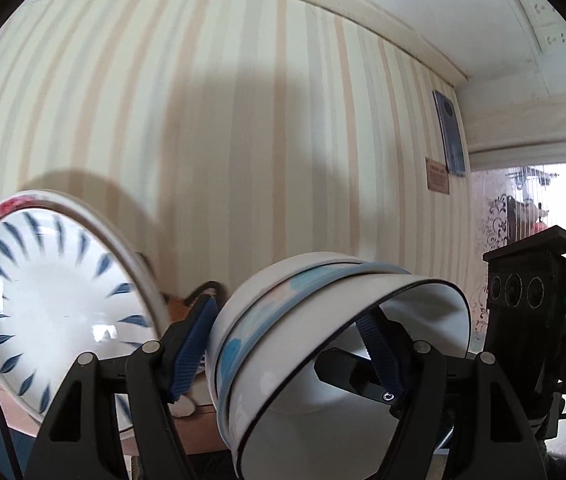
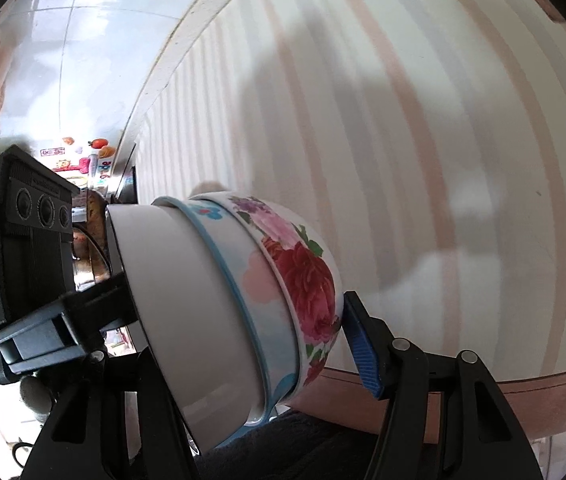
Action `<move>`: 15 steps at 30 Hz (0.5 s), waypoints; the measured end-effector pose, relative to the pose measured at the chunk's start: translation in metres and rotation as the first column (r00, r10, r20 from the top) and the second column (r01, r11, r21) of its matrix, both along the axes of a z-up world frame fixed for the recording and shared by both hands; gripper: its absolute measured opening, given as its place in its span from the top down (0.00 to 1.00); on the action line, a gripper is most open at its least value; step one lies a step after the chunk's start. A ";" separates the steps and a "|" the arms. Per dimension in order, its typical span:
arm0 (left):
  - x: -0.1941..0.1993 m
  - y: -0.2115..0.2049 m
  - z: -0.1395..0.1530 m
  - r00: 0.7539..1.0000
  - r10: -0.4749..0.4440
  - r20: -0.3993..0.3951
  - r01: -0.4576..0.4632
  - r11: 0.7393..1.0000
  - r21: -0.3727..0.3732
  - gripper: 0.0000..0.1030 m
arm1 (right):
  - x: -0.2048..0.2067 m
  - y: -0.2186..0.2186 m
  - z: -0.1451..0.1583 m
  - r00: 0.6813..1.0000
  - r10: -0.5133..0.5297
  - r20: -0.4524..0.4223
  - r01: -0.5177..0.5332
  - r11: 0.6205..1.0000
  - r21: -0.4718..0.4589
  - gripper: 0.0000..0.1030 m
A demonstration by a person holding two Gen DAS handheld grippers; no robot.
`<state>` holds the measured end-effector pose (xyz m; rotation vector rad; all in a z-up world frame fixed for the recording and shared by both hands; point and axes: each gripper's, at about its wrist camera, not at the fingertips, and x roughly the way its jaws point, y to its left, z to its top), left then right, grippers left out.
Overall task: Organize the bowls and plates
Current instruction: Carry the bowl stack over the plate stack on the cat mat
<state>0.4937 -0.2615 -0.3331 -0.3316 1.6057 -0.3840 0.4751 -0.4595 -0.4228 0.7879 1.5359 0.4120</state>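
Both grippers share one load: a nested stack of three bowls [image 1: 323, 344], lifted clear and tipped on its side in front of the striped wall [image 1: 243, 100]. In the left wrist view the left gripper [image 1: 283, 344] straddles the stack at lower centre, jaws about half open and closed on it: one blue pad [image 1: 191, 348] lies against the outside of the outermost bowl at lower left, the other sits inside the white bowl [image 1: 363, 380] at lower right. In the right wrist view the right gripper [image 2: 243, 340] holds the same stack from the other side, jaws likewise roughly half spread; its right blue pad [image 2: 363, 356] presses the base of the rose-patterned bowl [image 2: 307, 288], and the left jaw is hidden behind the white bowl's wall.

Nesting order reads plainly there: the rose bowl outermost, a blue-rimmed bowl [image 2: 235, 280] with a pink heart inside it, the white bowl innermost. All look empty.

A blue-leaf plate [image 1: 51, 300] stands tilted at lower left of the left wrist view, a pink-flowered rim just behind it, near the stack but apart.

To carry well, I judge both hands should travel together and level the stack before setting it down; glazed bowls slide against each other, so uneven tilt could let the inner ones slip out
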 end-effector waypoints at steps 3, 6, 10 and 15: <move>0.002 0.017 0.007 1.000 0.018 0.009 -0.018 1.000 -0.001 0.32 | 0.004 0.014 0.007 1.000 0.021 0.010 -0.021 1.000 0.006 0.40; 0.004 0.037 0.012 0.999 0.034 0.013 -0.034 0.999 0.003 0.32 | 0.007 0.030 0.015 0.999 0.039 0.020 -0.039 0.999 0.011 0.40; 0.004 0.063 0.014 0.999 0.045 0.014 -0.045 0.999 0.011 0.32 | 0.012 0.057 0.019 0.998 0.053 0.026 -0.053 0.998 0.016 0.40; -0.004 0.096 0.010 0.998 0.067 0.008 -0.067 0.998 0.019 0.32 | 0.018 0.097 0.017 0.997 0.070 0.025 -0.070 0.997 0.027 0.40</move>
